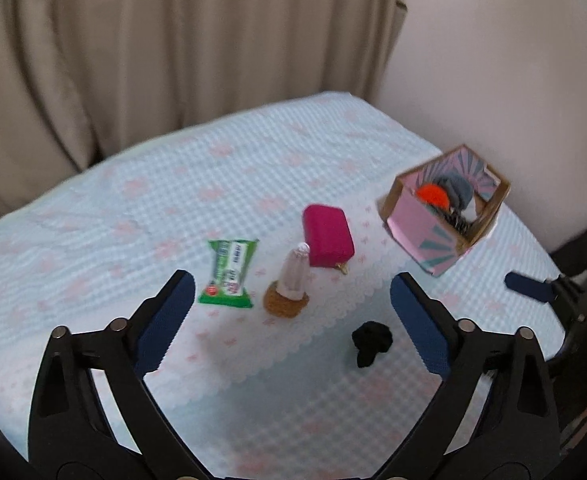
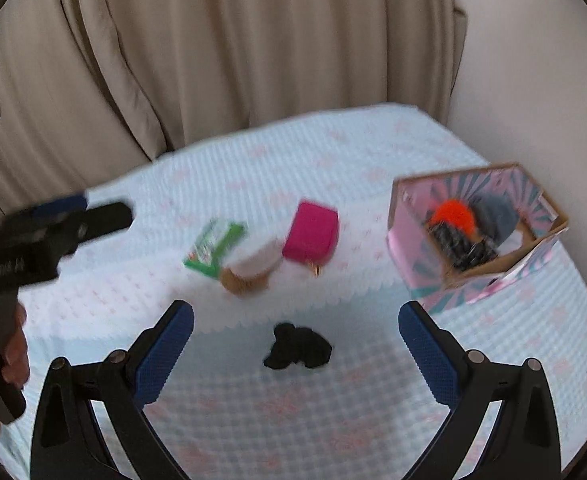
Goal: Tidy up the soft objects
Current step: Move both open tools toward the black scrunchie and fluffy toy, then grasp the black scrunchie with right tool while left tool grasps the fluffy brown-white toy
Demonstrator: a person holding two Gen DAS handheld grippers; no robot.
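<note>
Beige curtains hang behind a desk covered in a pale blue checked cloth with faint pink marks, and a plain wall stands to the right.

The left claw hovers above the desk with its blue-padded fingers spread wide and nothing between them. The right claw is likewise wide apart and empty, held over the near part of the desk.

Taking the black scrunchie as the landmark: it lies loose on the cloth, below and between the right claw's fingers, touching neither. In the left wrist view the same scrunchie sits just inside the left claw's right finger.

Just beyond the scrunchie and a little left, a clear lipstick-shaped item on a tan round base is upright in the left view; in the right view it is blurred. Left of that lies a green and white packet. Beyond the scrunchie, a magenta pouch rests flat, a small gold pull at its near edge.

Far right of the scrunchie stands a pink patterned box, open on top, holding an orange fluffy piece, a grey soft item and a dark speckled one
</note>
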